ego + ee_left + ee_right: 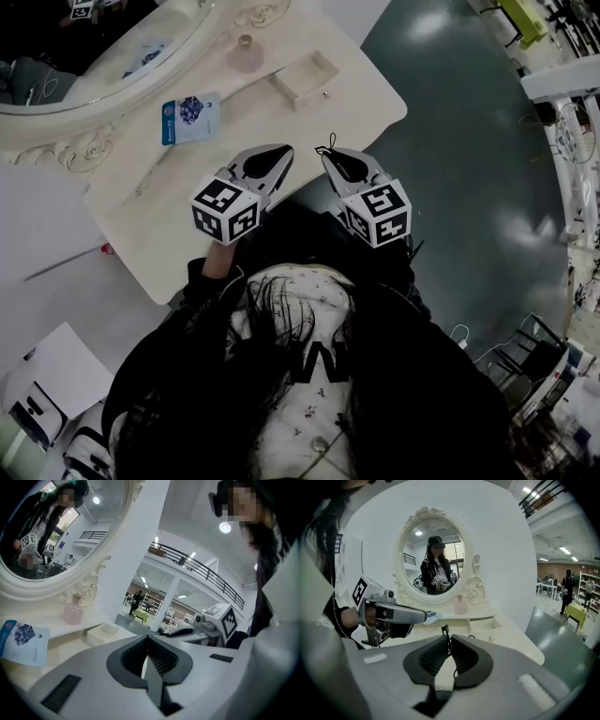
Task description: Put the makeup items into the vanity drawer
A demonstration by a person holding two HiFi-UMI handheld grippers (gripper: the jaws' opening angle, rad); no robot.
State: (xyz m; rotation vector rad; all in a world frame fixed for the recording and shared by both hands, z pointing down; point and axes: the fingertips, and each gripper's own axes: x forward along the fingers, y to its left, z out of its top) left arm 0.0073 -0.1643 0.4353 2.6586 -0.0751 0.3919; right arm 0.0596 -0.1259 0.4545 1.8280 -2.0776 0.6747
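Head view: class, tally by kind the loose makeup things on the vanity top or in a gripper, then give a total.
pink bottle: 1
blue packet: 1
small black item, pinched at the tip of the right gripper: 1
Total: 3

You held both grippers side by side just ahead of your chest, pointing away from you and slightly down. Your left gripper (279, 153) had its jaws closed together with nothing between them. Your right gripper (329, 155) pinched a small black item (445, 631) at its tips.
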